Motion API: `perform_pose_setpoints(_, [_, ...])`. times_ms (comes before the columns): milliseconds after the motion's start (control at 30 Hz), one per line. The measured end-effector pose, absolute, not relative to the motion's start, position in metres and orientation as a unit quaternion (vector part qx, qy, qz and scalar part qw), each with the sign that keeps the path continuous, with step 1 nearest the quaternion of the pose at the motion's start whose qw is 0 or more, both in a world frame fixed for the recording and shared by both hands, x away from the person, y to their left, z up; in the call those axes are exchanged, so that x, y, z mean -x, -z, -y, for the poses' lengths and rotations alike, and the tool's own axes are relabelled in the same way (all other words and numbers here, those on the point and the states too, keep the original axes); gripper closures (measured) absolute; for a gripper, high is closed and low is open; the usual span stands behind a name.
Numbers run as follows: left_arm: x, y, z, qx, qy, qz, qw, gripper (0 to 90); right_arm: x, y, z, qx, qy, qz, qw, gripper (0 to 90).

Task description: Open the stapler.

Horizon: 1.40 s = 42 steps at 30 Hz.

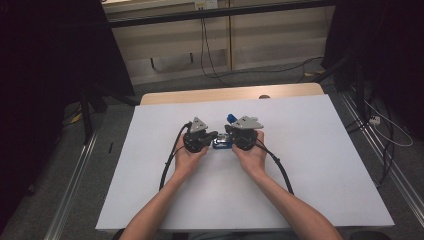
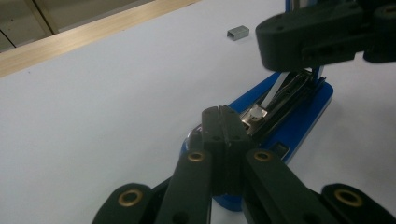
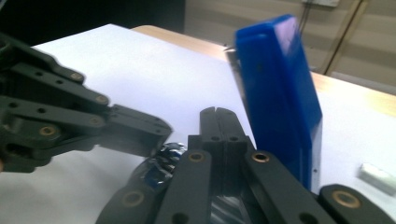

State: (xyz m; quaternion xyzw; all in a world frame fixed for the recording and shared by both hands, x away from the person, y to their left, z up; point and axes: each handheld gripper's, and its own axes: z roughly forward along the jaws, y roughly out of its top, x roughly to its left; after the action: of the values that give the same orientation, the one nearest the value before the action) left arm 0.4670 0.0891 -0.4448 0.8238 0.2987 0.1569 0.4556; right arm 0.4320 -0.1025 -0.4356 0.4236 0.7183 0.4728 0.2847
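Stapler (image 2: 299, 116) lies just beyond both closed jaws, lid raised

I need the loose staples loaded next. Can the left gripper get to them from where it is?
Probably yes. The staples lie alone on bare table beyond the open stapler. The left gripper is shut and rests at the stapler's base, so it must lift, open, and pass the right gripper.

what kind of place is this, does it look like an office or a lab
Probably a lab recording station: a bare white table holds an opened blue stapler, metal rails run along the floor, and cables hang by plain wall panels.
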Motion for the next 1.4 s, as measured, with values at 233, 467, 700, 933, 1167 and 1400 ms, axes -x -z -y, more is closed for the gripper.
perform_pose_setpoints(233, [-0.467, 0.445, -0.089, -0.825, -0.157, -0.295, 0.455, 90.0, -0.431, 0.426, 0.111, -0.426, -0.480, -0.707, 0.297, 90.0])
perform_pose_setpoints(467, [-0.467, 0.445, -0.089, -0.826, -0.161, -0.294, 0.453, 90.0, -0.431, 0.426, 0.112, -0.427, -0.479, -0.707, 0.296, 90.0])
perform_pose_setpoints(700, [-0.467, 0.445, -0.089, -0.826, -0.160, -0.294, 0.453, 90.0, -0.431, 0.425, 0.113, -0.429, -0.480, -0.704, 0.298, 90.0])
perform_pose_setpoints(933, [-0.467, 0.445, -0.090, -0.826, -0.158, -0.293, 0.455, 90.0, -0.431, 0.423, 0.123, -0.442, -0.486, -0.695, 0.292, 90.0])
perform_pose_setpoints(1167, [-0.467, 0.445, -0.089, -0.828, -0.161, -0.290, 0.452, 90.0, -0.431, 0.423, 0.124, -0.440, -0.484, -0.698, 0.293, 90.0])
perform_pose_setpoints(1400, [-0.467, 0.444, -0.089, -0.828, -0.159, -0.290, 0.452, 90.0, -0.430, 0.419, 0.127, -0.442, -0.489, -0.692, 0.296, 90.0])
